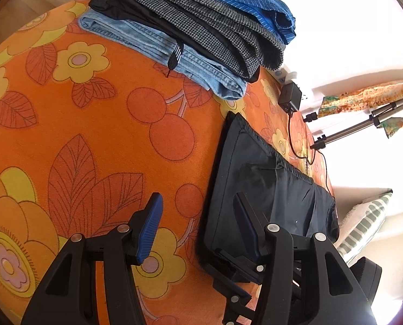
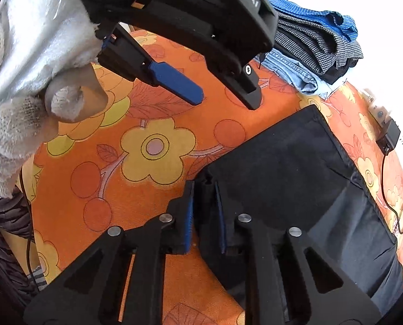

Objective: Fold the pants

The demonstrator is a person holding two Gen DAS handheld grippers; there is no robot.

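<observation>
So the dark navy folded pants [image 2: 296, 162] are lying flat on the orange flower-print cloth [image 1: 93, 124] that covers the surface, sitting lower right in both views. In the right wrist view the right tongs [image 2: 204, 216] at the bottom centre are clenched on the near corner of those pants; you can see the dark fabric squeezed between the two blue pads [image 2: 188, 216].

The left tongs [image 1: 196, 233] are released, jaws standing apart with nothing in them. In the left wrist view one blue pad sits over the bare orange cloth and the other over the left edge of the pants, and I can't tell if it actually touches the fabric. From the right wrist view the same left tongs [image 2: 223, 97] come in from the top of the frame, held by a hand in a white knit glove [image 2: 25, 67] at upper left.

Along the top of the left view there's a stack of folded clothes [image 1: 201, 27]: light blue jeans at the bottom, something black, a grey houndstooth piece, and a blue striped one on top. A small black adapter with a cable [image 1: 290, 97] lies at the right, beyond the pants.
</observation>
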